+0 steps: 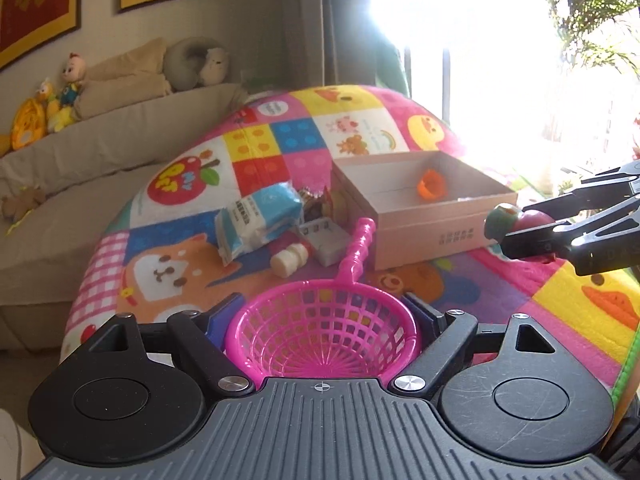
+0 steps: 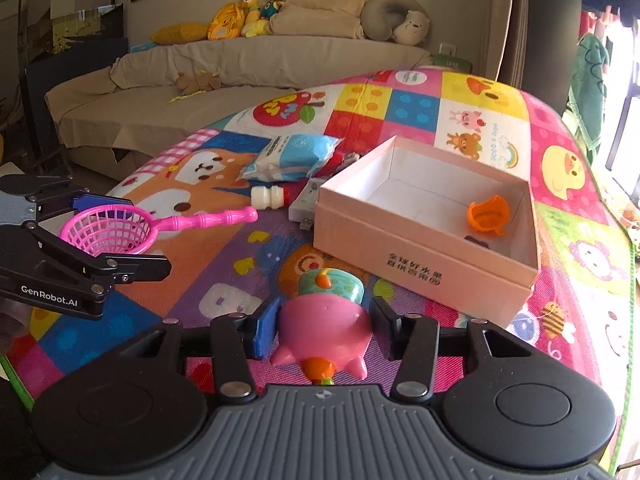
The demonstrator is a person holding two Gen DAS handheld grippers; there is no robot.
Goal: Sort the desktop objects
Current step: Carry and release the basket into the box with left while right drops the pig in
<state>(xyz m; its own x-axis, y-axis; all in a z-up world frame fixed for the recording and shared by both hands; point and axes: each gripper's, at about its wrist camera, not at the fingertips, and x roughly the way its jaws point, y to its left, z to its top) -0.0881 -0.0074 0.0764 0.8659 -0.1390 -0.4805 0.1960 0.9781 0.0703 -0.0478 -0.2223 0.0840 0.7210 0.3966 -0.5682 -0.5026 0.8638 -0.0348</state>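
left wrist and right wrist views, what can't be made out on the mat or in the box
- Left wrist: window glare washes out the pink box's far right corner.
- Left wrist: small items behind the blue tissue pack are partly covered and too small to identify.
- Right wrist: a dark item beside the orange piece sits in the wall's shadow.
- Right wrist: the white device is partly hidden by the box.

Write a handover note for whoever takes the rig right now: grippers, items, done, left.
Left gripper: shut on the pink strainer, held off the mat.
Right gripper: shut on the pink pig toy, near the box's front wall.
Done: orange toy lies in the open box.
Left: drop both held items in; then the tissue pack, small bottle and white gadget left of the box.
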